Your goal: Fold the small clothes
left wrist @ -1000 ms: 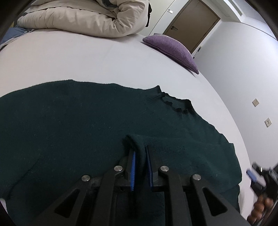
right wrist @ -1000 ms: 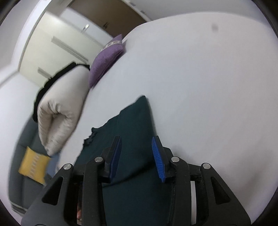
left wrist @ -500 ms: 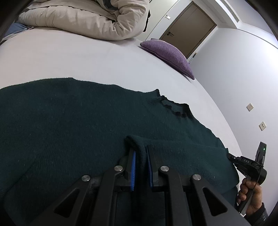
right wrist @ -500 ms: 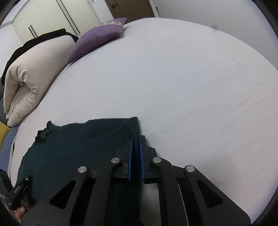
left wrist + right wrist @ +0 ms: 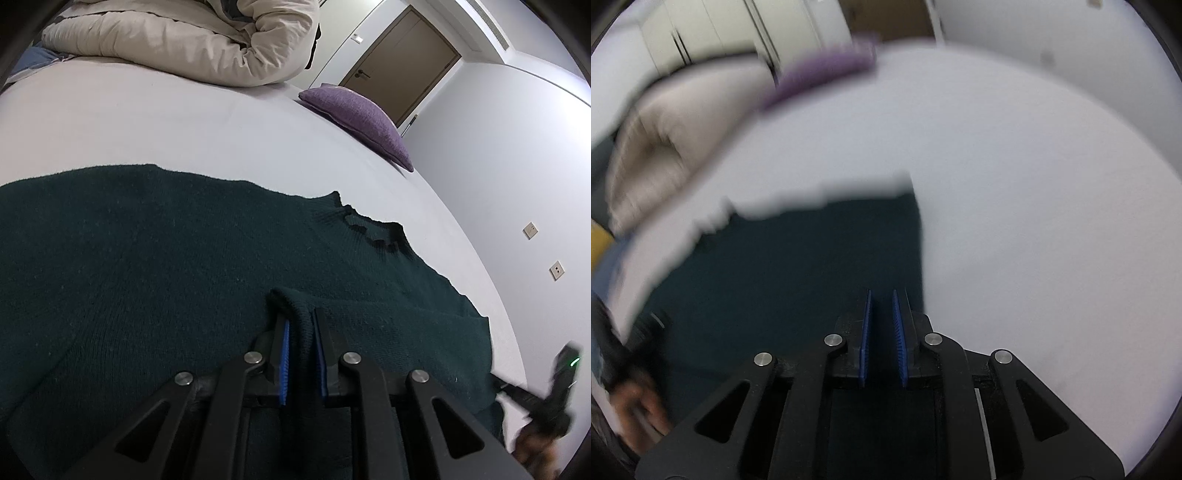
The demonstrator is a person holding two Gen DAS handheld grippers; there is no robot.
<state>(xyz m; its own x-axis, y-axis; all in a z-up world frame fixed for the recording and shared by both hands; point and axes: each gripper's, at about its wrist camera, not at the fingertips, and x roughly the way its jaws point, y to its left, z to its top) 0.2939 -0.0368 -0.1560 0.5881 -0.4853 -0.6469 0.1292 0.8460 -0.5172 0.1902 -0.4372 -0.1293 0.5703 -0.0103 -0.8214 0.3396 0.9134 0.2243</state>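
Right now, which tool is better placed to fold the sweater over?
Left, probably. The left tool is shut on a raised pinch of the dark green sweater, ready to carry it across. The right tool sits at the sweater's edge, view blurred, grip unclear.

Soft, even indoor light with faint shadows; both fisheye views bend and darken at the rims. The left view is sharp — the right smears, probably from motion, especially the purple fabric cushion (image 5: 827, 75).

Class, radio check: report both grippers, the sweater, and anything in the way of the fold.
Left gripper shut on sweater fold. Right gripper nearly closed over sweater edge; grip unclear, view blurred. Purple pillow and beige duvet lie apart.
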